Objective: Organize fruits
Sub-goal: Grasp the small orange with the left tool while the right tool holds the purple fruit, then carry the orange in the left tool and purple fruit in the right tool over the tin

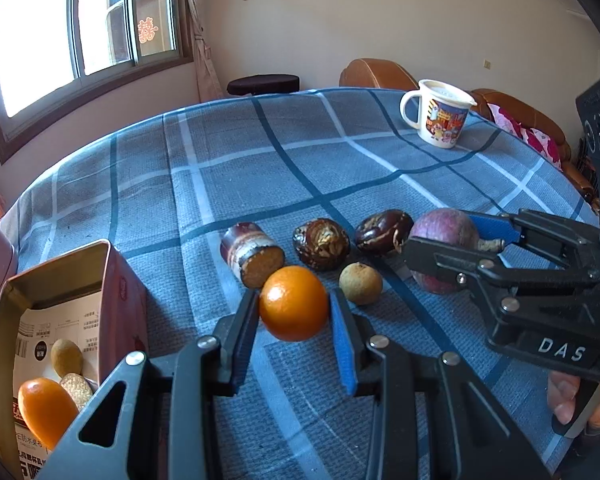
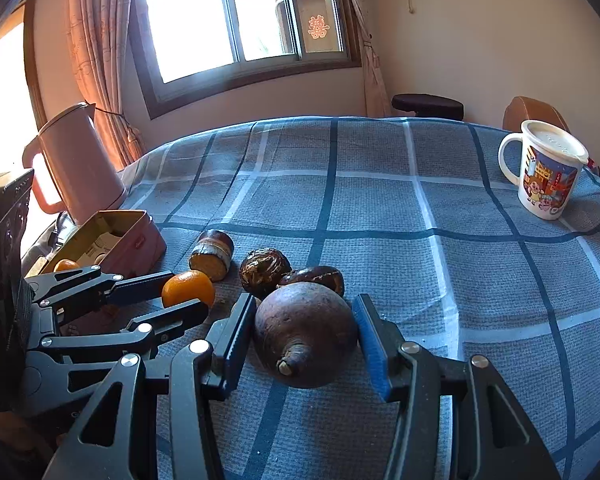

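Note:
On the blue checked tablecloth (image 1: 300,152) lies a row of fruit. My left gripper (image 1: 294,298) is shut on a small orange (image 1: 292,314), with one pad against each side. My right gripper (image 2: 303,300) is shut on a round purple fruit (image 2: 304,332) whose stem end faces the camera. The left wrist view shows the right gripper (image 1: 440,232) around the same purple fruit (image 1: 446,224). From the right wrist view, the left gripper (image 2: 186,290) is seen holding the orange (image 2: 188,286).
A cut cane piece (image 1: 252,254), two dark wrinkled fruits (image 1: 322,244) (image 1: 384,232) and a small tan fruit (image 1: 360,283) lie between the grippers. A pink tin box (image 1: 124,300) at the left holds fruit. A pink kettle (image 2: 80,160) stands behind the box, and a mug (image 1: 440,116) stands far right.

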